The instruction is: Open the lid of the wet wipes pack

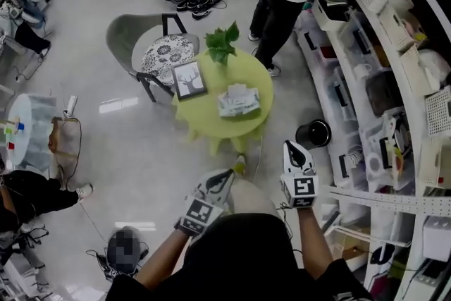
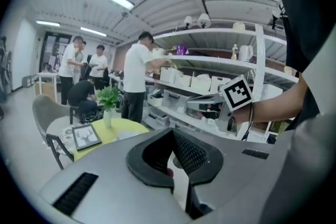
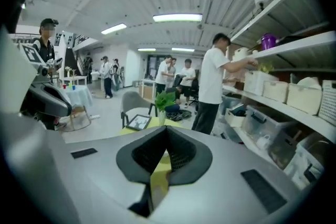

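Wet wipes pack (image 1: 238,101) lies on the round green counter (image 1: 204,116), near a framed picture (image 1: 189,79) and a potted plant (image 1: 223,42). Well short of the counter, left gripper (image 1: 224,178) and right gripper (image 1: 294,150) both have their jaws closed on nothing.

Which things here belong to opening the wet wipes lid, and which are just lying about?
Job in hand: wet wipes pack on the green table; left gripper and right gripper, both empty.
Lying about: picture frame, plant, chair.
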Demonstrator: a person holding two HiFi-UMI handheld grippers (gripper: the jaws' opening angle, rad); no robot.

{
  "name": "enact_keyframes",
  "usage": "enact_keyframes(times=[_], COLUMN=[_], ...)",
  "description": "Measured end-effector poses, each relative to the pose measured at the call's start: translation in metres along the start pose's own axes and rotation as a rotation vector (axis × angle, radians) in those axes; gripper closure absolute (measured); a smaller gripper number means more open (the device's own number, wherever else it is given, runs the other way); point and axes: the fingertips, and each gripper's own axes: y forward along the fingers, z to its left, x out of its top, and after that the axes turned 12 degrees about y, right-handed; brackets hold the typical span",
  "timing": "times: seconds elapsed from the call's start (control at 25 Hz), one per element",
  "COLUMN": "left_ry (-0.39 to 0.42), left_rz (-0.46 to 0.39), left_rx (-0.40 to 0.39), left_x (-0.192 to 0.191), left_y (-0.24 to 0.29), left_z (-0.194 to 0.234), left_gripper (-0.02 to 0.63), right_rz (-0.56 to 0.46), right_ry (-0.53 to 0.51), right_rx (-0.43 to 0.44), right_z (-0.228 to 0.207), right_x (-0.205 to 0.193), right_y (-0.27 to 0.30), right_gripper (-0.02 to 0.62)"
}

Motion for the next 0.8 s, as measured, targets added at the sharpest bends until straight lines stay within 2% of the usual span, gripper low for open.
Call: enact_keyframes(times=[0.16, 0.36, 0.48, 0.6, 0.8], left_ry=[0.111, 0.143, 0.154, 0.151, 0.118], left_rz=[-0.011, -0.031, -0.055, -0.104, -0.207], left_rx=[0.099, 0.249, 0.301, 0.321, 0.353], left_x=[0.003, 0.017, 0.035, 0.059, 0.102], left_y=[-0.039, -0.092, -0.111, -0.117, -0.127], left_z=[0.005, 0.016, 0.016, 0.011, 0.0], left_gripper=[0.588, 0.588, 0.589, 0.589, 0.589], right_rz=[-0.187, -0.344, -0.39, -0.415, -0.44], right_ry=[-0.019, -0.02, 0.051, 0.125, 0.168], right_rx=[-0.042, -0.088, -0.062, -0.036, -0.05], right_z=[-0.005, -0.014, -0.016, -0.012, -0.004], right_x=[0.05, 0.086, 0.088, 0.079, 0.07], right_y=[-0.057, -0.131, -0.161, -0.18, -0.21], right_gripper=[0.595, 0.595, 0.595, 0.595, 0.595])
